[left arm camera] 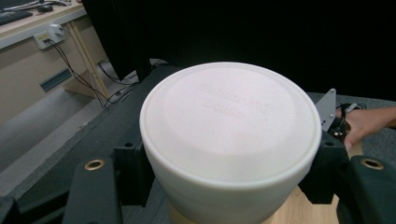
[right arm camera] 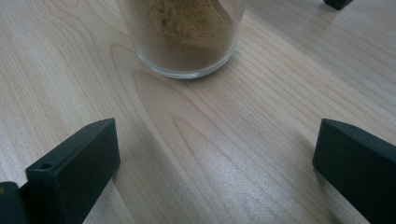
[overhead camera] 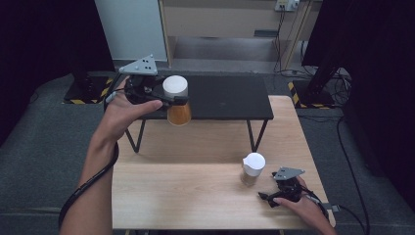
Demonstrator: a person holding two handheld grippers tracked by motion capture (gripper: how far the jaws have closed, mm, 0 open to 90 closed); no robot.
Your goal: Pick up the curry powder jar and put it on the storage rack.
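Over the wooden table (overhead camera: 195, 191), I am carrying a lidded jar (overhead camera: 176, 100) clamped in the left gripper (overhead camera: 164, 95); right gripper (overhead camera: 274, 196) is resting wide open. Gripping near the lid, I am risking a slip or spill.

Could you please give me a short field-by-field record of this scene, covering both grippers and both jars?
left gripper: shut on held jar, lifted at the shelf's front edge
held jar: white lid, orange-brown contents
right gripper: open, low over the table, holding nothing
second jar: white lid, brown powder, standing on the table just ahead of the right gripper
table: light wood
shelf: black, on thin legs at the table's far side
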